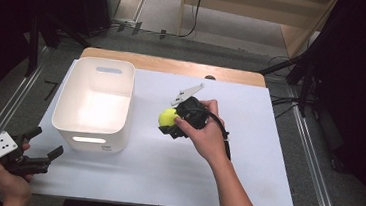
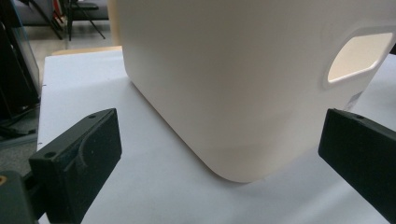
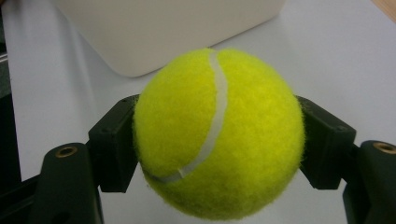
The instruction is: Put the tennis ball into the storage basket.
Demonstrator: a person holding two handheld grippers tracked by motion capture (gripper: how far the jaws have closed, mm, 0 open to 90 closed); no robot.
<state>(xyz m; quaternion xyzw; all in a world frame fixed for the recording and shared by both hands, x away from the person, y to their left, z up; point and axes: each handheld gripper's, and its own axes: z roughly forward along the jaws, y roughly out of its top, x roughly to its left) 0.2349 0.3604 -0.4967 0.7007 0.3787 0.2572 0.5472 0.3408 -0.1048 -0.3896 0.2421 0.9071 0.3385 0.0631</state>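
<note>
- we see the right gripper (image 1: 170,124) clenched on a yellow tennis ball (image 1: 167,116), one black jaw pressing each side of the ball.
- the tennis ball sits over the white table (image 1: 247,154), just to the right of the white bin (image 1: 94,103) and apart from it.
- our left gripper (image 1: 41,151) hangs at the table's near left corner, jaws released and wide with nothing between them, pointing at the bin's near corner.

Fuzzy felt tennis ball (image 3: 217,135); smooth matt white plastic bin (image 1: 94,103); matt white counter (image 1: 244,183), wood far edge.
</note>
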